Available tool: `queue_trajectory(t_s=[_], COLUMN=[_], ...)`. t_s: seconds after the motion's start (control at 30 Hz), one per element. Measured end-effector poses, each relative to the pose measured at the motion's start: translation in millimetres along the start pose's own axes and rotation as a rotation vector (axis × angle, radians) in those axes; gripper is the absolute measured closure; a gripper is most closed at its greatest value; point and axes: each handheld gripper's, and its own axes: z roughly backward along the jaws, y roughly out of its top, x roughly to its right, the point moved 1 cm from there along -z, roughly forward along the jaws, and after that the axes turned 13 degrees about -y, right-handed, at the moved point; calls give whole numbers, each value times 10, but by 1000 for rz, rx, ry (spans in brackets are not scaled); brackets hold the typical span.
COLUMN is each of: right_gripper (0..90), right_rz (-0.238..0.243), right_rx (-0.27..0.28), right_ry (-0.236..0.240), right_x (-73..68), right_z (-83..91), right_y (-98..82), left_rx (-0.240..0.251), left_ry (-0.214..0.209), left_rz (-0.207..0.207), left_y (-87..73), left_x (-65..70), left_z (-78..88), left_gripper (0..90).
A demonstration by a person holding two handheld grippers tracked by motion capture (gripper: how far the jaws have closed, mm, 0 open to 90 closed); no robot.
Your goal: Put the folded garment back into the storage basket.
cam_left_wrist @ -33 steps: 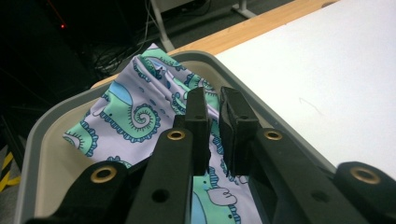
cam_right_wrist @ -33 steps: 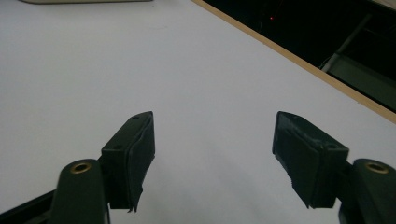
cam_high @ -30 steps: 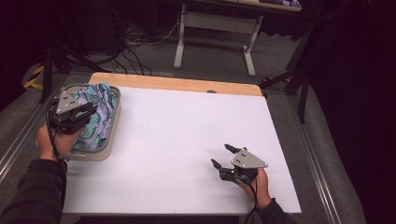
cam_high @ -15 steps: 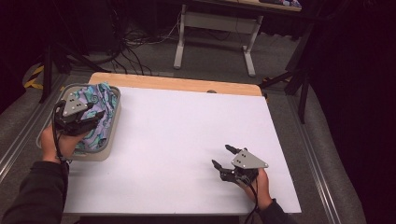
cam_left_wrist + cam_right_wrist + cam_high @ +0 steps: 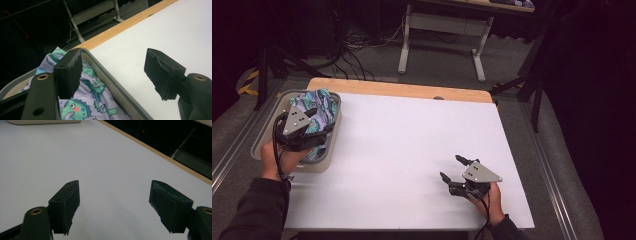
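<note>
**Count on the worktop**

One grey tray (image 5: 324, 162) sits at the left edge of the worktop (image 5: 412, 145). One patterned cloth (image 5: 319, 107) lies in it. Two grippers are present: the left gripper (image 5: 309, 120) and the right gripper (image 5: 452, 169).

no readable text, labels, brands, numbers, signs anywhere

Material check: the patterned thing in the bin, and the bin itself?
Patterned cloth: looks like soft printed fabric, matte; it creases, with cartoon dinosaur prints on lilac. Bin: probably moulded plastic, smooth grey-beige, with rounded rim and corners; could be coated metal.
</note>
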Motion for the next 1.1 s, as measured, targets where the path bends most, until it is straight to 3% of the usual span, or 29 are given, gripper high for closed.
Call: queue_trajectory(t_s=[0.1,0.27,0.3,0.4,0.43,0.47,0.57,0.63,0.7,0.73,0.77,0.8,0.9,1.03,1.1], right_gripper=[244,246,246,246,247,247,249,249,251,251,252,252,255,256,256], right_rz=[8,16,16,16,17,19,23,28,34,39,39,39,34,34,38], right_rx=[-8,-14,-14,-21,-22,-23,-29,-32,-36,-37,-38,-38,-41,-45,-48], right_ry=[9,15,15,18,19,20,23,26,28,27,26,26,27,26,25], right_x=[-11,-26,-26,-35,-36,-41,-47,-60,-71,-72,-72,-72,-60,-57,-58], right_z=[-2,-9,-9,-30,-33,-40,-47,-60,-63,-64,-65,-65,-65,-63,-64], right_y=[-11,-20,-20,-34,-36,-39,-44,-52,-56,-59,-61,-61,-76,-81,-84], left_rx=[-3,-108,-108,-180,-226,-226,-332,-386,-406,-462,-462,-501,-576,-629,-644], left_ry=[21,54,54,56,32,32,19,-9,-10,-14,-14,-19,-45,-87,-114], left_rz=[-14,49,49,103,139,139,167,206,209,200,200,195,212,229,240], left_y=[5,-31,-31,-91,-146,-146,-198,-228,-244,-279,-279,-310,-379,-417,-432], left_x=[-26,-329,-329,-536,-646,-646,-744,-789,-800,-806,-806,-812,-811,-802,-799], left_z=[0,-67,-67,-137,-208,-208,-357,-490,-537,-622,-622,-680,-791,-837,-837], left_gripper=[301,312,312,330,353,368,384,455,526,564,587,587,712,867,887])
